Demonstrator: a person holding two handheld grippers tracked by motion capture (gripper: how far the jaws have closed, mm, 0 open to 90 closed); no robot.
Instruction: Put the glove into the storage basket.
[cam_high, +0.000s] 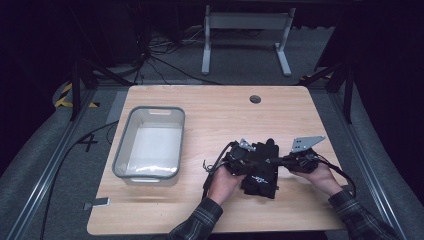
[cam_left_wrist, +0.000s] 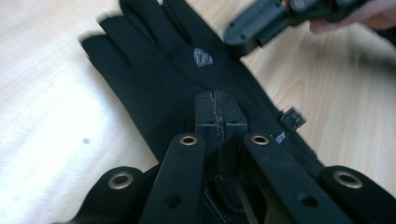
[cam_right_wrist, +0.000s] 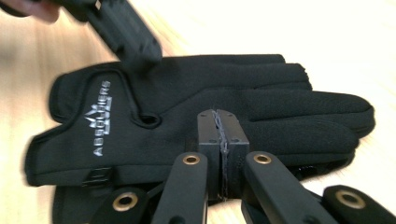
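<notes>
Right gripper view alone shows the glove's (cam_right_wrist: 196, 107) lettering; both grippers' fingers are clenched together.

black gloves (cam_high: 261, 170) (beside a grey tub (cam_high: 150, 142)) lie on the table (cam_high: 215, 110).

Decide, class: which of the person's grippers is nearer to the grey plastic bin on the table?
Left. The left gripper works over the black glove, on the side facing the grey bin. The right gripper comes in from the glove's far side, farther from the bin.

Both hands hold the left gripper (cam_high: 248, 159) and right gripper (cam_high: 274, 161), jaws closed, tips nearly meeting.
</notes>
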